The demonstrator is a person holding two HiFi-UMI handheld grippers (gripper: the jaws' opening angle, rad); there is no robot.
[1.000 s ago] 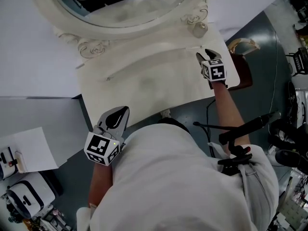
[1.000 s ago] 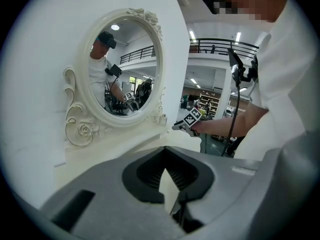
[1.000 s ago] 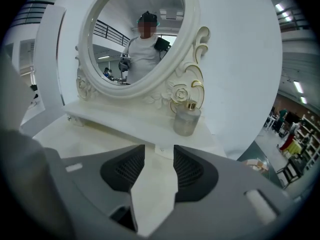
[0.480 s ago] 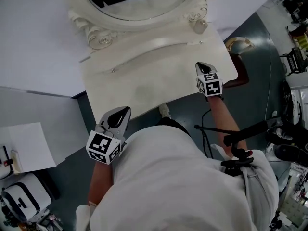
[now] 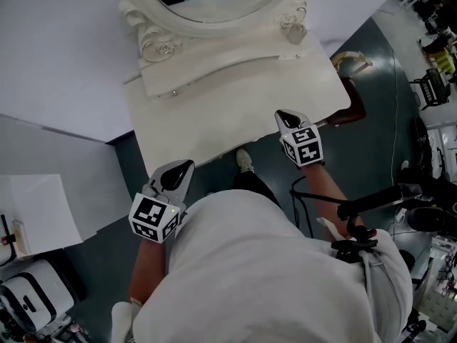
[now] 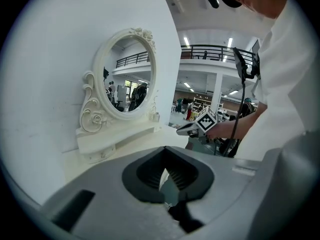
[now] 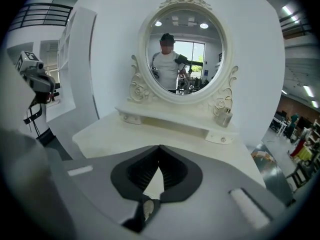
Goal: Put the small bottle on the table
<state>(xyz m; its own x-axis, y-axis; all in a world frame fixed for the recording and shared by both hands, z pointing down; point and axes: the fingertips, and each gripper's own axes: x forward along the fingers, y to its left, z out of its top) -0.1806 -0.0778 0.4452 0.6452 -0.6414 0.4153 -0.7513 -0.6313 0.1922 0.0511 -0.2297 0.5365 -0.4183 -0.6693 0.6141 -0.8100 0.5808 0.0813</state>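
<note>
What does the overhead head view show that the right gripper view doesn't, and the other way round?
Head view only: the right tongs seen from outside, and the person's shoe. Right gripper view only: the whole oval mirror with the person reflected. Both: the white table, the small bottle beside the mirror, and the left tongs.

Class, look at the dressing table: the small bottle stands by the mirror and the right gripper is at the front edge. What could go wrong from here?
1. The small bottle stands on the raised shelf near its right end, beside the mirror frame; a bump to the table might topple it off.
2. The right gripper is shut and empty; reaching back in like that, it would likely knock the bottle rather than grasp it.
</note>
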